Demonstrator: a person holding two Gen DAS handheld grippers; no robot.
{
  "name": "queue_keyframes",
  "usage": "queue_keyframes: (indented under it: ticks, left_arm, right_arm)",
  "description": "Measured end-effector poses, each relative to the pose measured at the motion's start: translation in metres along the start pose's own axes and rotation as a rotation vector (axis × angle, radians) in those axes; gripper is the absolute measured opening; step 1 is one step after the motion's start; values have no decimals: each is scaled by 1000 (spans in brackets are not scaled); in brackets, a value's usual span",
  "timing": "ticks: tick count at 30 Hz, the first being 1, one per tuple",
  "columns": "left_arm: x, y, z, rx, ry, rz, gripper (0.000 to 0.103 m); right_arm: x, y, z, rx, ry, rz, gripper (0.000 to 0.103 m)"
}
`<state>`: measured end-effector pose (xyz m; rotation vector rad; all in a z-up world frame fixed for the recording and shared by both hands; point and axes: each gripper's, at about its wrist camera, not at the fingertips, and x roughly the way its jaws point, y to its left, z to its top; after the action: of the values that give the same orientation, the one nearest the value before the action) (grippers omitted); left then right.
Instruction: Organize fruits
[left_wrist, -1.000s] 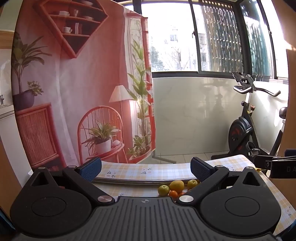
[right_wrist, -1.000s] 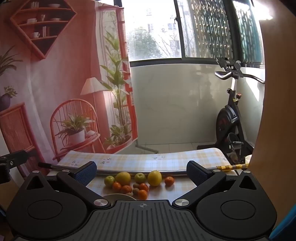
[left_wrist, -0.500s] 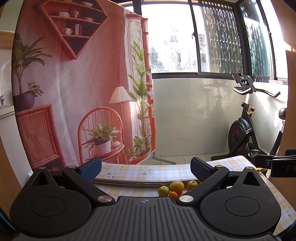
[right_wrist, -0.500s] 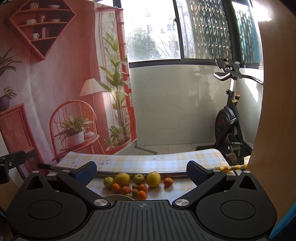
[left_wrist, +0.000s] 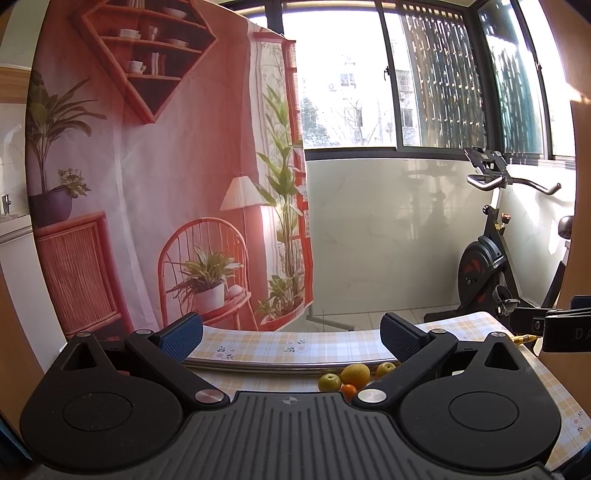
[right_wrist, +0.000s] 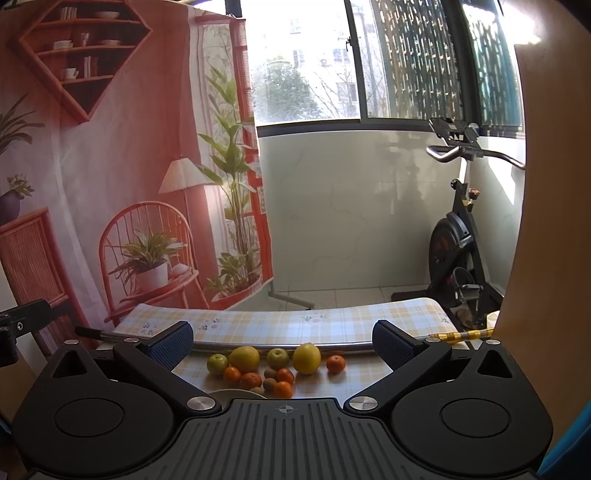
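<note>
A cluster of fruit lies on the checked tablecloth. In the right wrist view I see a green apple, a yellow citrus, a second green apple, a lemon, several small oranges and kiwis. The rim of a white bowl shows just in front of them. My right gripper is open and empty, held above and short of the fruit. My left gripper is open and empty; a green apple, a yellow citrus and an orange show by its right finger.
A metal bar runs across the table behind the fruit. A printed room backdrop hangs at the left. An exercise bike stands at the right beyond the table. A gold striped stick lies at the table's right edge.
Both views have drifted only slightly; the right gripper's view has the fruit a little lower and clearer. Both grippers stay open and empty.
</note>
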<state>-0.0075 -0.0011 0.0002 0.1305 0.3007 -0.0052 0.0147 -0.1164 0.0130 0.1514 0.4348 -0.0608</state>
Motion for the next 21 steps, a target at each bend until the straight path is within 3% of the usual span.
queue_keyframes:
  ticks: [21]
  left_arm:
    - [-3, 0, 0, -3, -8, -1, 103]
  right_arm:
    - [-4, 1, 3, 0, -6, -5, 103]
